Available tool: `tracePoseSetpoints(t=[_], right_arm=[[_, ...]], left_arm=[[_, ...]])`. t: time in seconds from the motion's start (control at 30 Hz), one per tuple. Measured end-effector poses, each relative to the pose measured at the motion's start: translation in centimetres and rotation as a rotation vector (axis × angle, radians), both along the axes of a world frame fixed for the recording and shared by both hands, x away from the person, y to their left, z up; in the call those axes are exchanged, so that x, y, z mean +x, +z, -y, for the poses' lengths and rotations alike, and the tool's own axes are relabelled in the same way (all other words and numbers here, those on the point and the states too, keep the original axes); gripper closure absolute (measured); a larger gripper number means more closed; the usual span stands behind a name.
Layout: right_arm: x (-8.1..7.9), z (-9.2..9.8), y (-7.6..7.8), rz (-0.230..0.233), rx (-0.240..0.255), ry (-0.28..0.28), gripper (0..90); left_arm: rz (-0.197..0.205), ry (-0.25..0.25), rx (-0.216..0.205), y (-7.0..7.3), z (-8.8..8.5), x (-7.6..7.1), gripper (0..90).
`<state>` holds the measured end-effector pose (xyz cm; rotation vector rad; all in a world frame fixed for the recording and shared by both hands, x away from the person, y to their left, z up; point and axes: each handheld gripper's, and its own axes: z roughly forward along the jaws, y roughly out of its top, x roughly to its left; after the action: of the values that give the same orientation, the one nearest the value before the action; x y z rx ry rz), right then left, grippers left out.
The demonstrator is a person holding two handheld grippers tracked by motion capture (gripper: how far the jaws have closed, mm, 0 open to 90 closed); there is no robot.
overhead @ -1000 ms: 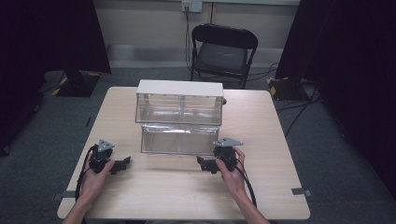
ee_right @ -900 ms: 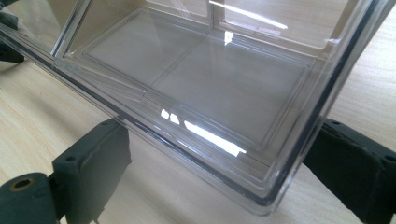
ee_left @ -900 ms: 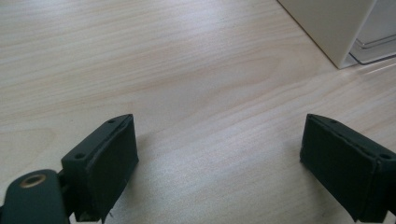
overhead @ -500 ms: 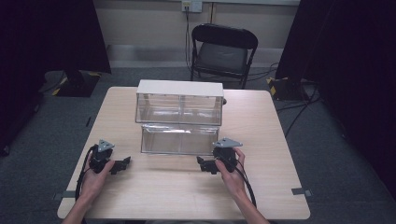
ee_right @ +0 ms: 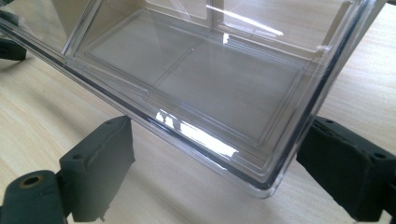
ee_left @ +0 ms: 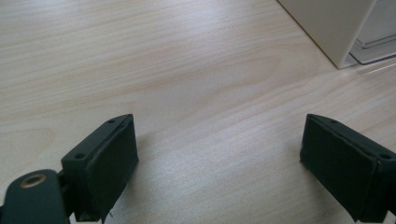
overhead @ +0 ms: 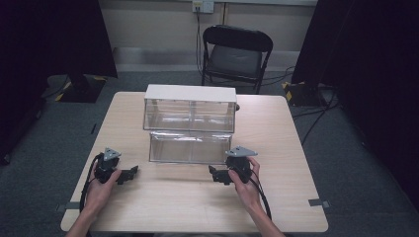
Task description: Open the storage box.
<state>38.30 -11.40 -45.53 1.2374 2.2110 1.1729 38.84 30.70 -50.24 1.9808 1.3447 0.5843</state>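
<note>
A clear-walled drawer cabinet with a white top (overhead: 190,106) stands mid-table. One clear plastic drawer (overhead: 190,147) is drawn out toward me and looks empty. My left gripper (overhead: 130,173) rests on the wood to the drawer's front left, open, with bare table between its jaws (ee_left: 224,163); the cabinet's white corner (ee_left: 331,28) lies ahead to its right. My right gripper (overhead: 214,174) sits just in front of the drawer's right part, open. In the right gripper view its jaws (ee_right: 224,168) stand apart before the drawer's front edge (ee_right: 201,79), not touching it.
The wooden table (overhead: 286,148) has free surface left, right and in front of the cabinet. A black folding chair (overhead: 236,54) stands behind the table. Cables trail from both grippers toward the front edge.
</note>
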Motion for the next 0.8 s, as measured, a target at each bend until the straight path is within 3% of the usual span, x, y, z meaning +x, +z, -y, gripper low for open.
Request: tracePoseSetpoints(t=[0.8], right_arm=[[-0.22, 0.05, 0.26, 0.014, 0.004, 0.003, 10.3]], left_arm=[[0.000, 0.001, -0.001, 0.00, 0.01, 0.00, 10.6]])
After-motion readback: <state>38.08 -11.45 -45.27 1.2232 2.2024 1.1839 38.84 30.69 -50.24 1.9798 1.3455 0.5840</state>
